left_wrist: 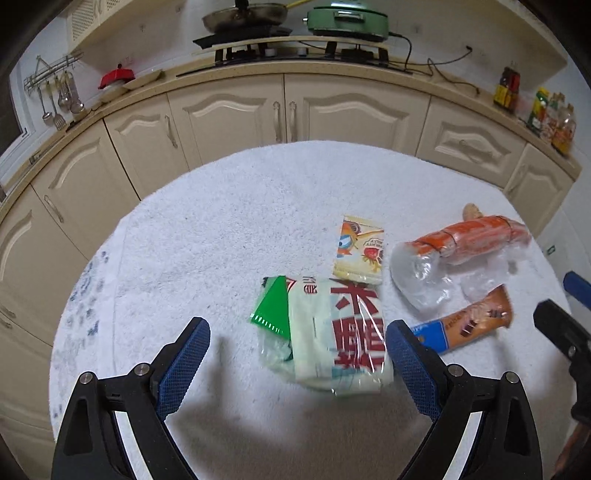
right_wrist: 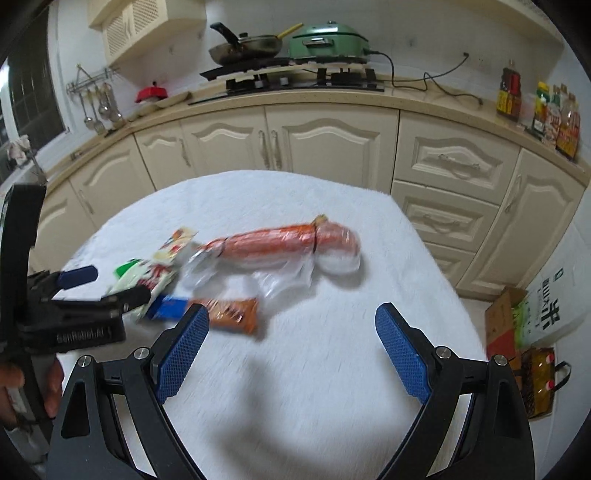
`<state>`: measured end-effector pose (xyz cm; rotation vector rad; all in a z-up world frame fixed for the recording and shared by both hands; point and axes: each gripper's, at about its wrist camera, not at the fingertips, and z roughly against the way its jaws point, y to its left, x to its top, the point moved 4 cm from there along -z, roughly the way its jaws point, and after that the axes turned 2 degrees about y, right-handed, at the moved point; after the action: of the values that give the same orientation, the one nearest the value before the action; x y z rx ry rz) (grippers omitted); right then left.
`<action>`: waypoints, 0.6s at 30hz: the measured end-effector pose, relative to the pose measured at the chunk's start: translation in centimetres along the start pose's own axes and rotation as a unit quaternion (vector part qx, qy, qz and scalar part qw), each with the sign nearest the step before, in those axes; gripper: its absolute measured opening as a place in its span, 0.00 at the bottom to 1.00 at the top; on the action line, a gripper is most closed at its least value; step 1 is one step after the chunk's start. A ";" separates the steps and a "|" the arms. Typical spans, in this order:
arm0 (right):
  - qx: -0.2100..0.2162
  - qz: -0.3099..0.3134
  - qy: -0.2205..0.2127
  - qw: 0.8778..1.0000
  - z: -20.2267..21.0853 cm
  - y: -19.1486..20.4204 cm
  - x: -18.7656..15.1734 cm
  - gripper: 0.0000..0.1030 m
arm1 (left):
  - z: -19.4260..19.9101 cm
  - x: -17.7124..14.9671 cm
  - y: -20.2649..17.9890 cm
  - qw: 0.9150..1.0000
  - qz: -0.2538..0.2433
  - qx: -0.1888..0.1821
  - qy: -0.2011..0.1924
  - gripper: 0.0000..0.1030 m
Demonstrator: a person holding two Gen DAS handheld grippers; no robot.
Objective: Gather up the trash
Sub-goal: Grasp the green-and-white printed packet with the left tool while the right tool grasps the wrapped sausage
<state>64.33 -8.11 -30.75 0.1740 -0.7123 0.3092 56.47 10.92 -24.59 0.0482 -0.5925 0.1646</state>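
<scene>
Several wrappers lie on a white towel-covered table (left_wrist: 240, 221). A white and green bag with red characters (left_wrist: 332, 332) lies just ahead of my open left gripper (left_wrist: 297, 338), between its fingertips. Beyond it lie a small yellow snack packet (left_wrist: 360, 249), an orange and clear plastic wrapper (left_wrist: 465, 240) and a brown and blue wrapper (left_wrist: 465, 326). My right gripper (right_wrist: 291, 325) is open and empty above the table, with the brown wrapper (right_wrist: 232, 314) at its left fingertip and the orange wrapper (right_wrist: 280, 243) farther ahead. The left gripper (right_wrist: 103, 288) shows at the left of the right wrist view.
Cream kitchen cabinets (left_wrist: 288, 110) with a stove, pan (left_wrist: 243, 14) and green cooker (left_wrist: 347, 18) stand behind the table. Bottles (right_wrist: 554, 114) stand on the counter at right. A cardboard box (right_wrist: 506, 325) and bags sit on the floor right of the table.
</scene>
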 end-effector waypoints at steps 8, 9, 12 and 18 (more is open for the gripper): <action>-0.050 0.095 0.017 0.994 -4.7 0.4 3.3 0.93 | -2.0 1.0 0.6 1.000 0.002 -0.003 0.004 0.64; -0.047 0.104 0.023 0.993 -5.3 0.4 3.6 0.93 | -2.0 1.1 0.8 1.000 0.004 -0.003 0.004 0.64; -0.032 0.141 0.037 0.989 -7.1 0.8 4.1 0.93 | -1.8 1.9 1.2 1.000 0.008 0.004 -0.007 0.64; -0.011 0.199 0.075 0.977 -9.8 1.9 4.2 0.91 | 0.2 1.5 0.8 0.999 0.018 0.010 -0.029 0.64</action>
<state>72.76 -2.84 -35.17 -0.0158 -0.5979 0.6907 57.44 11.90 -23.59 0.0614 -0.6495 0.2053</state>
